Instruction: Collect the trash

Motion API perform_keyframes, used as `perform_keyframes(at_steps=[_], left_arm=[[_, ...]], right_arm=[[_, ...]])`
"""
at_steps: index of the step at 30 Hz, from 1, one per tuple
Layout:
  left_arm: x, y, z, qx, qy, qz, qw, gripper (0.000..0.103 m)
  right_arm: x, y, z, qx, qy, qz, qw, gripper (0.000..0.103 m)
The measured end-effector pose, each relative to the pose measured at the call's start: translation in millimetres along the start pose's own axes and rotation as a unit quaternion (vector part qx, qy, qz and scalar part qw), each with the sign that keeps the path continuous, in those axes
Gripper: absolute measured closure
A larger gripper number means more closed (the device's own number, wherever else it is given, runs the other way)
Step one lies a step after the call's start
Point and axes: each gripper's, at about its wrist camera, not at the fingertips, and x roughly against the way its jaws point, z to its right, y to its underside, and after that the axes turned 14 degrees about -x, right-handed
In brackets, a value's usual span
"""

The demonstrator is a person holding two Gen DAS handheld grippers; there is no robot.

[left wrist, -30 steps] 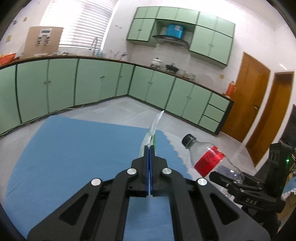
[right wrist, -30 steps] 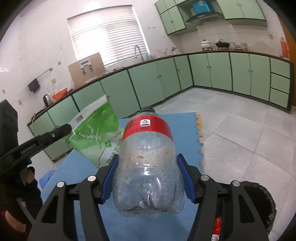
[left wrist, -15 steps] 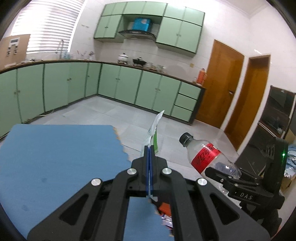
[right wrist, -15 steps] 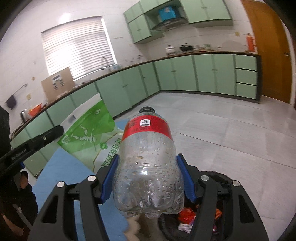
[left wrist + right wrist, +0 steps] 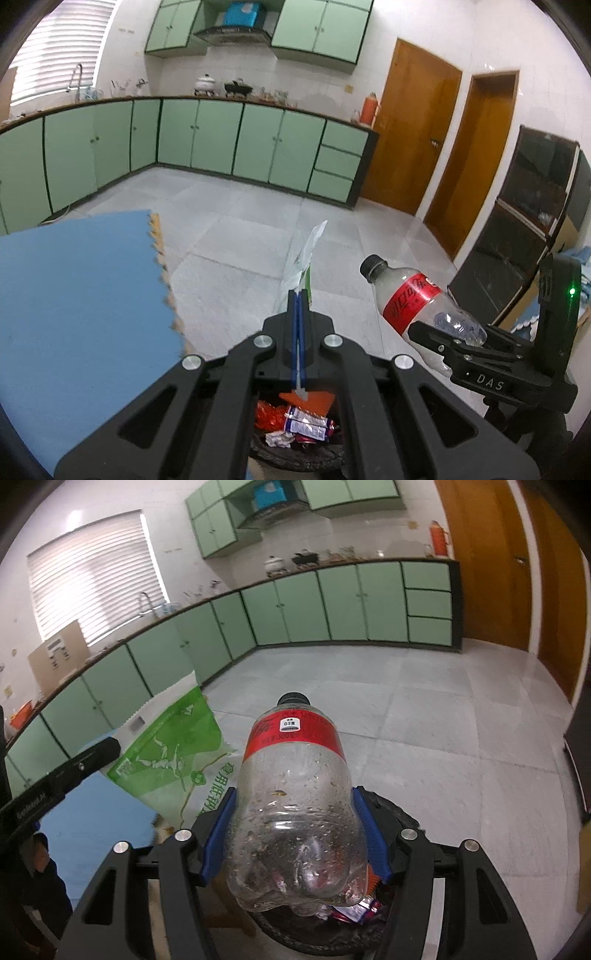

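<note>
My left gripper (image 5: 298,295) is shut on a flat green and white plastic bag (image 5: 304,258), seen edge-on in the left wrist view and broadside as the bag (image 5: 173,753) in the right wrist view. My right gripper (image 5: 293,812) is shut on an empty clear plastic bottle (image 5: 295,812) with a red label and black cap; the bottle (image 5: 413,295) also shows at the right of the left wrist view. Both hang over a black trash bin (image 5: 295,456) holding wrappers; its rim (image 5: 402,814) shows behind the bottle.
A blue foam mat (image 5: 74,314) lies at the left with a jagged edge. Grey tile floor (image 5: 240,240) runs to green cabinets (image 5: 240,144). Brown doors (image 5: 417,129) and a dark cabinet (image 5: 524,229) stand at the right. A person's dark sleeve (image 5: 40,886) is at the lower left.
Both grippers have swung off the blue mat, rightward and down, and now hang over the trash bin. The bag and the bottle stay gripped as before.
</note>
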Motion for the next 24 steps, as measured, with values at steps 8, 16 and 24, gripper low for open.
perform_keyframes(at_steps=[8,16,24], left_arm=[[-38,22,7,0.004,0.023,-0.045,0.9987,0.102],[-58,24,5,0.009,0.028,-0.062,0.9977,0.076],[-47,19,-1,0.015,0.023,-0.050,0.9983,0.048]], right_arm=[[-22,5,22,-0.018,0.014,-0.022,0.999,0.041],[-42,9,32,-0.039,0.019,-0.051,0.998,0.032],[-30,4,27,-0.029,0.028,-0.031,0.999,0.015]])
